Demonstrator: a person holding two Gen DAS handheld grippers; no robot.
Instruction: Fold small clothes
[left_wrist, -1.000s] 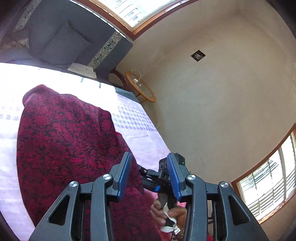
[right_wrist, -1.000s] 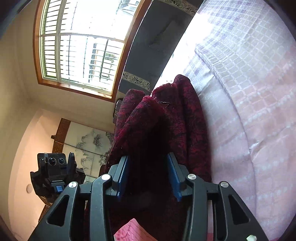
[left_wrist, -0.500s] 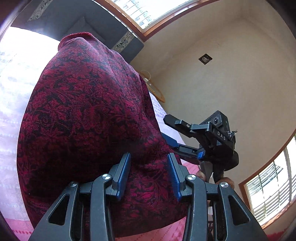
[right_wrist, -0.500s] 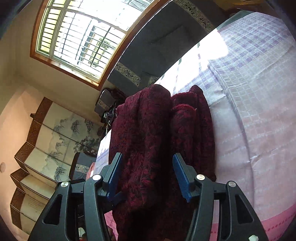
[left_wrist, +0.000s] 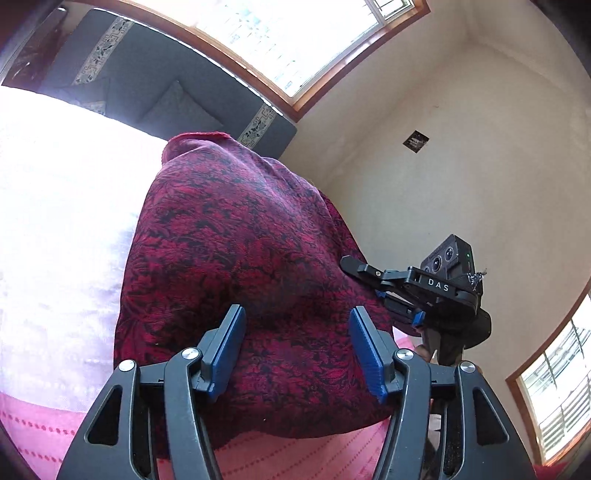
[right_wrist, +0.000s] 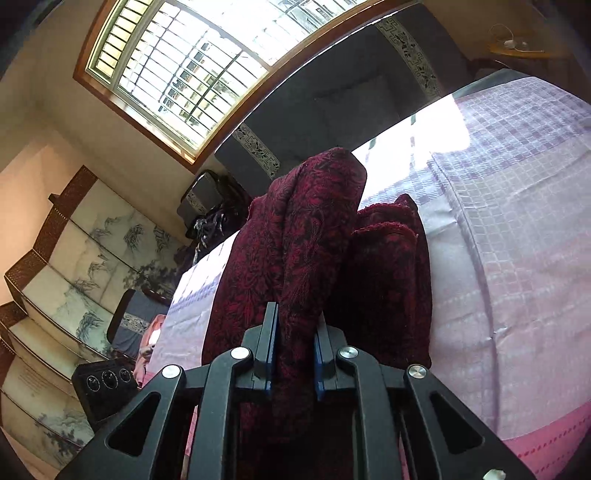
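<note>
Pinching red garment (right_wrist: 295, 258) in right tongs (right_wrist: 291, 354), long axis running away across bed (right_wrist: 517, 240); left tongs (left_wrist: 295, 350) released, straddling cloth.

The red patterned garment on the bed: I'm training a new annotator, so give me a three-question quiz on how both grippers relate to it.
1. True or false: the right gripper is shut on a fold of the red patterned garment.
2. The left gripper is: A) clamped on the garment, B) open with the garment between its fingers, C) holding a cushion.
3. Fill in: the garment lies on a bed with a ____-checked bedsheet.

Key: 1 true; 2 B; 3 purple.
</note>
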